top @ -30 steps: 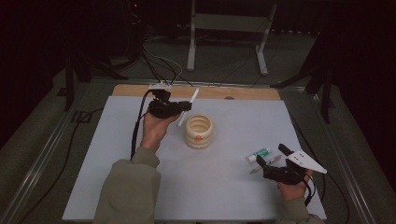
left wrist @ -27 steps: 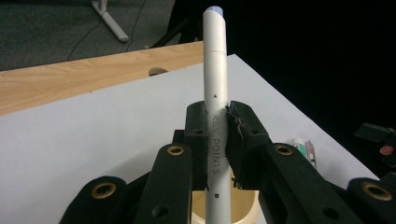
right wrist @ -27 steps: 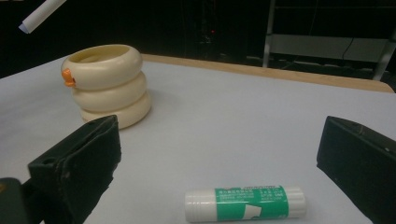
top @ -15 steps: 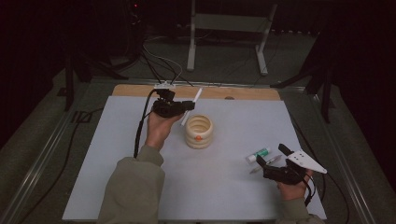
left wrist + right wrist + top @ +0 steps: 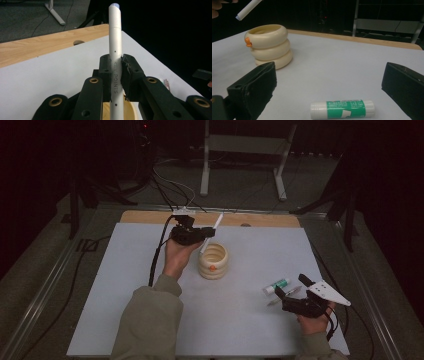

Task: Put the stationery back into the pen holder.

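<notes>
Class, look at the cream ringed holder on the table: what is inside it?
The cream three-ringed holder shows a bare inner rim. Above it, the left tool holds a white pen. The holder's bottom is hidden by its wall.

The person wore an olive-green long sleeve (image 5: pixel 150 320) with a ribbed cuff at the wrist. Each matte black two-jaw gripper (image 5: pixel 115 75) had blocky jaws on arms set with brass-ringed pivots, and a black cable (image 5: pixel 156 260) trailed from it. The right gripper (image 5: pixel 288 297) carried a pale grey three-cornered plate (image 5: pixel 327 293) at its 2 o'clock side.
</notes>
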{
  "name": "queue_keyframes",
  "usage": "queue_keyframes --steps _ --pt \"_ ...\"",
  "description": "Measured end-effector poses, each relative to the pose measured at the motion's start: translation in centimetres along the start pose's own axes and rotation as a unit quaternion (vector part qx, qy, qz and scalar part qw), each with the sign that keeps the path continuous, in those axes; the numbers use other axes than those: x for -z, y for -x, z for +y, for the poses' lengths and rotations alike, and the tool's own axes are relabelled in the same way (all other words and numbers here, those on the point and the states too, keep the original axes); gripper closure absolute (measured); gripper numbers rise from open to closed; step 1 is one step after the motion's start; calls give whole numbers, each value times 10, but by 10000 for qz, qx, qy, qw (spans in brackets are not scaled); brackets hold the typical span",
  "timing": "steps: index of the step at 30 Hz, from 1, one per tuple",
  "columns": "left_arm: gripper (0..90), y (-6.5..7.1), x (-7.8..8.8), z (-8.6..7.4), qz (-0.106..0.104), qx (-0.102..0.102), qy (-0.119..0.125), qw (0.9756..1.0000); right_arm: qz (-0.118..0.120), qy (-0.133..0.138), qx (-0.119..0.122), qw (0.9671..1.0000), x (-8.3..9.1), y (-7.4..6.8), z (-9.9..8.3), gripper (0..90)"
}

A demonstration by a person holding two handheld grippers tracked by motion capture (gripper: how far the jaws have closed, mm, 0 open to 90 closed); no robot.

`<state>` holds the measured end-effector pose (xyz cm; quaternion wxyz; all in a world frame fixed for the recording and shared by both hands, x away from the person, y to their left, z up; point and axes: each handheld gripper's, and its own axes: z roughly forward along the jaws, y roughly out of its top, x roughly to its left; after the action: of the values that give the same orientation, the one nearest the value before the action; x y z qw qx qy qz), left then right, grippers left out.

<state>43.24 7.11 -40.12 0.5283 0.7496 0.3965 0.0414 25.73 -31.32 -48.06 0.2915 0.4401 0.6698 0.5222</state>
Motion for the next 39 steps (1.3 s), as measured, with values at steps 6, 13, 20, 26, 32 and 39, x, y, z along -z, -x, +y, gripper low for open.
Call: queue_keyframes --steps 6,13,20,26,32,39 --pt "793 0 -2 0 -6 20 38 10000 -2 -5 -7 10000 0 0 0 3" --pt "793 1 -6 0 -20 5 113 9999 -2 7 2 10000 0 0 0 3" --pt "793 1 -13 -2 -9 -20 169 9999 3 13 7 10000 0 0 0 3" --pt "793 2 -19 -5 -11 -26 166 9999 6 26 6 10000 0 0 0 4" --pt "792 3 -25 -8 -6 -71 148 9999 6 31 1 10000 0 0 0 3" --pt "792 2 -28 -13 5 -90 176 9998 6 37 12 10000 0 0 0 4"
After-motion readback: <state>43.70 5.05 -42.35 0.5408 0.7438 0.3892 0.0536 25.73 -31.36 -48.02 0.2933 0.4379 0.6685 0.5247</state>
